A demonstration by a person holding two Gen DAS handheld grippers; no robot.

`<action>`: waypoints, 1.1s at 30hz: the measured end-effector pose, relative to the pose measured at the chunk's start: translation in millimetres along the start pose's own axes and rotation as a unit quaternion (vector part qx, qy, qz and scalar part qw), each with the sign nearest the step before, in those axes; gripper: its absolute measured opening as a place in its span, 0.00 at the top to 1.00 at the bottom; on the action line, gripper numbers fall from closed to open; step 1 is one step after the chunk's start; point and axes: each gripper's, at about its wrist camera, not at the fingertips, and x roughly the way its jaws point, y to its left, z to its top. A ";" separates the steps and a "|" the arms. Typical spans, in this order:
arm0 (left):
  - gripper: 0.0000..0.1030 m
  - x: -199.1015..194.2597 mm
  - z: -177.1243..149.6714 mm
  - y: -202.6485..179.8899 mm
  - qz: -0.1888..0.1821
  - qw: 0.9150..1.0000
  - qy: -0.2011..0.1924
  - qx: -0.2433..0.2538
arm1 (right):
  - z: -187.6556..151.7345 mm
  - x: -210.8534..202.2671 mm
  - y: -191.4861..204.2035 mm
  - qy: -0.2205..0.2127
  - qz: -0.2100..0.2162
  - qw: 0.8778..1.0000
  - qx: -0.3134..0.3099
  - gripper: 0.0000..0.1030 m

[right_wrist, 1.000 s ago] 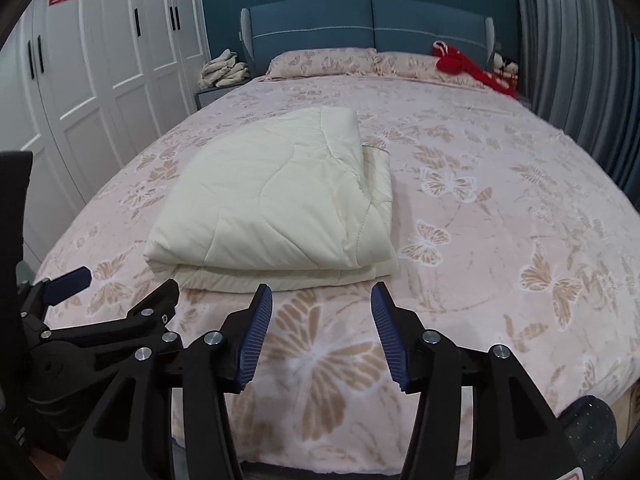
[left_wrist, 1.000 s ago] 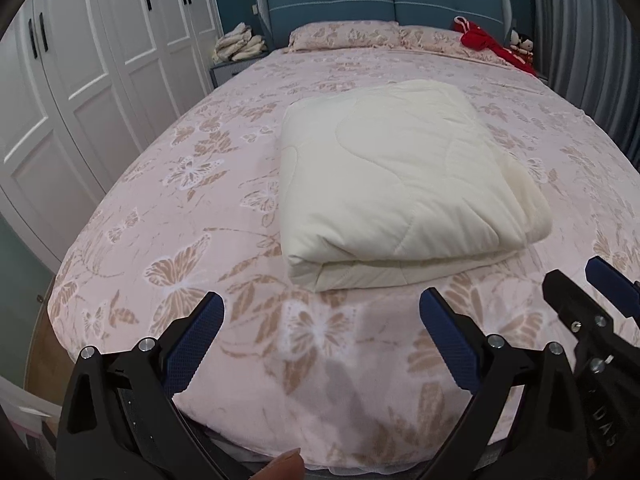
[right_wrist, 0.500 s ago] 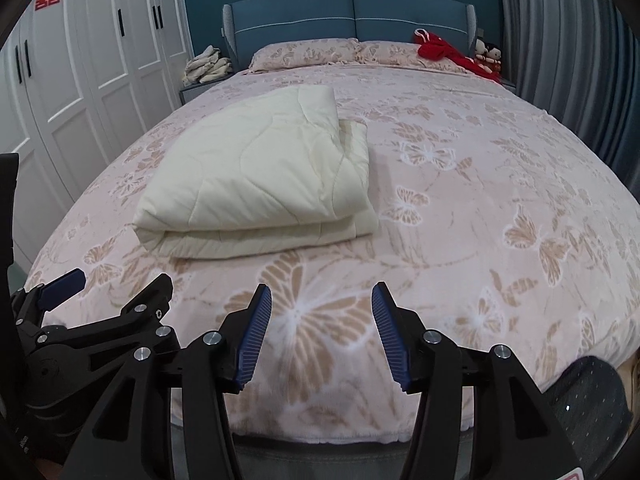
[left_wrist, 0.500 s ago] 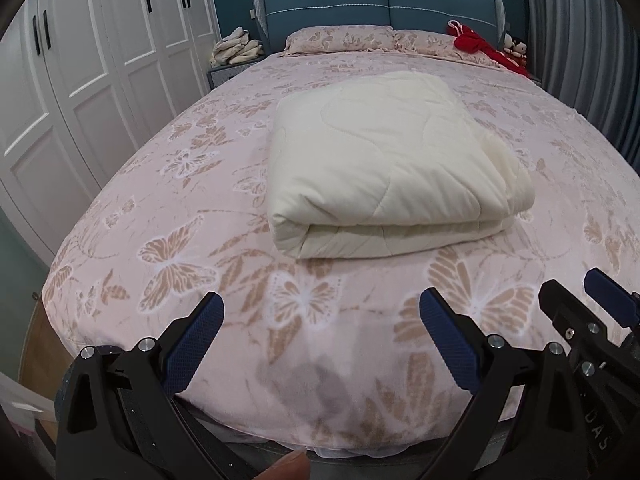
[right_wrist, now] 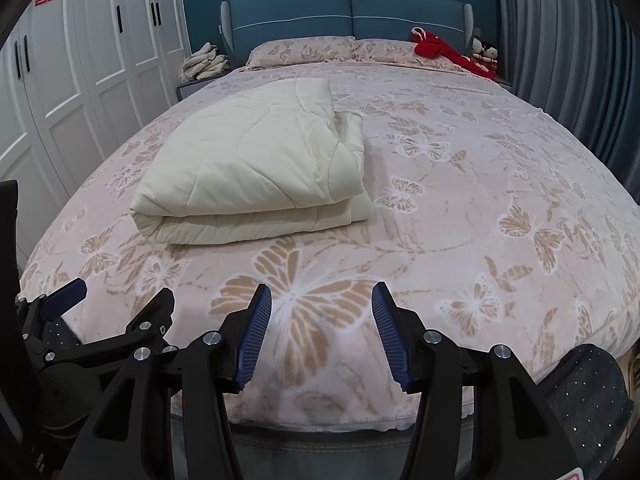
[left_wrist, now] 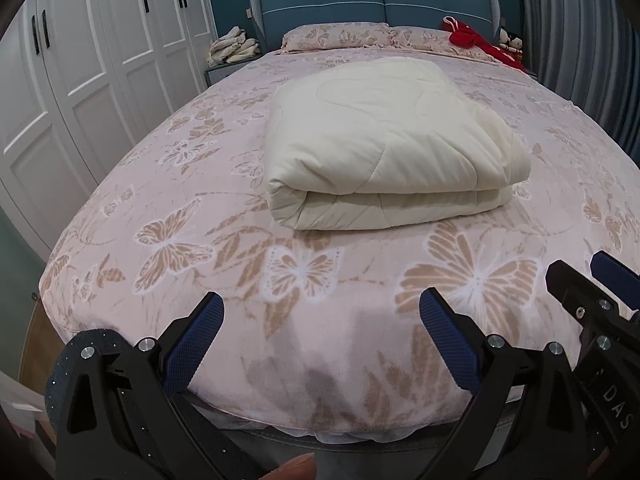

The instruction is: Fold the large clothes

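Note:
A cream quilted blanket lies folded in a thick rectangle on the bed, its rounded fold facing me; it also shows in the right wrist view, left of centre. My left gripper is open and empty, held at the foot of the bed, well short of the blanket. My right gripper is open and empty beside it, also at the foot edge. The right gripper's fingers show at the right of the left wrist view, and the left gripper's fingers at the left of the right wrist view.
The bed has a pink butterfly cover and a blue headboard. Pillows and a red garment lie at the head. White wardrobes stand on the left, grey curtains on the right, a nightstand with folded cloths beside the headboard.
Both grippers have drawn back from the blanket towards the foot of the bed and dropped lower. The blanket has not moved. Both grippers stay open.

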 end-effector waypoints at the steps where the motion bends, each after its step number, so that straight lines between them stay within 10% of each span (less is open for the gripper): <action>1: 0.07 0.4 -0.7 -0.2 0.000 1.000 0.001 0.000 | -0.2 0.3 0.0 0.001 0.000 1.000 0.000 0.50; 33: 0.08 1.9 -4.2 -0.2 0.002 1.000 0.002 -0.001 | -1.8 2.2 -2.1 0.004 -0.003 1.000 -0.001 0.50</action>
